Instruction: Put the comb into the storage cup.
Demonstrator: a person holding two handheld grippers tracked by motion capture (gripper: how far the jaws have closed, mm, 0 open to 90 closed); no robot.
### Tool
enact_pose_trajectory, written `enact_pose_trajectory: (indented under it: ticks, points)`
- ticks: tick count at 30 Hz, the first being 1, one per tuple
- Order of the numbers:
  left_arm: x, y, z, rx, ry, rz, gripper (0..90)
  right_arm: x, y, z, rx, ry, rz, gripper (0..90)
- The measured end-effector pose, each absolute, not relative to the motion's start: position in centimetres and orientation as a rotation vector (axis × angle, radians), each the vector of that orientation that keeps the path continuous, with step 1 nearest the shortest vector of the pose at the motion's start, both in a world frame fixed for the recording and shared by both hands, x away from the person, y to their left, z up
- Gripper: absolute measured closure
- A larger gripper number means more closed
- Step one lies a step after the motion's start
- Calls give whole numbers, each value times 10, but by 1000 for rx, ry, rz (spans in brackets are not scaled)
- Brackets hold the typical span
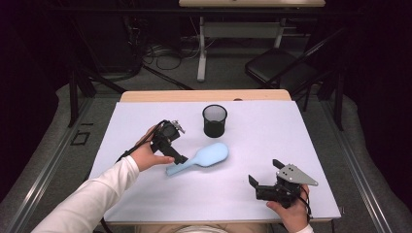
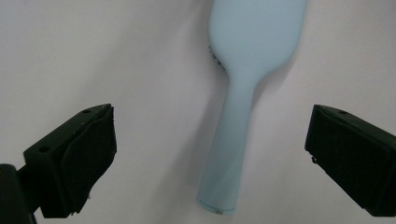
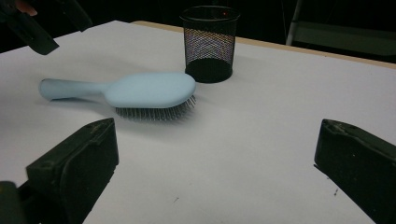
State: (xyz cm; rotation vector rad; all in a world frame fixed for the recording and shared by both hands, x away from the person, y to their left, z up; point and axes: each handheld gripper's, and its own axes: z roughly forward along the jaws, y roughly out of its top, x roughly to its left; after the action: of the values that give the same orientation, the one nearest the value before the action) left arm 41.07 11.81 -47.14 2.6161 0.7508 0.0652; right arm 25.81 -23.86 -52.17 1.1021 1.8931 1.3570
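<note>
- The white table (image 1: 301,145) was the biggest thing, and the blue hairbrush (image 1: 201,158) lay flat on it with its bristles down, just in front of the black mesh cup (image 1: 214,120). I think the brush could have slid on the smooth top if I had pushed it sideways.
- My left claw (image 1: 172,145) hung wide open over the brush handle, holding nothing. If I had closed it off to one side, I think the round handle might have slipped out.
- My right claw (image 1: 265,182) was wide open too, holding nothing, well away from the cup and on the near side of the brush.
- The cup stood close behind the brush head. I think a fast lift could have bumped it and tipped it over.
</note>
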Motion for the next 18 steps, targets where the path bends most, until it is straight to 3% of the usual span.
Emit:
enact_pose_trajectory:
  ticks: [18]
  points:
    - [416,96,-489,2708,712,32,35,257,-239,-521,1094,1893,1369,0]
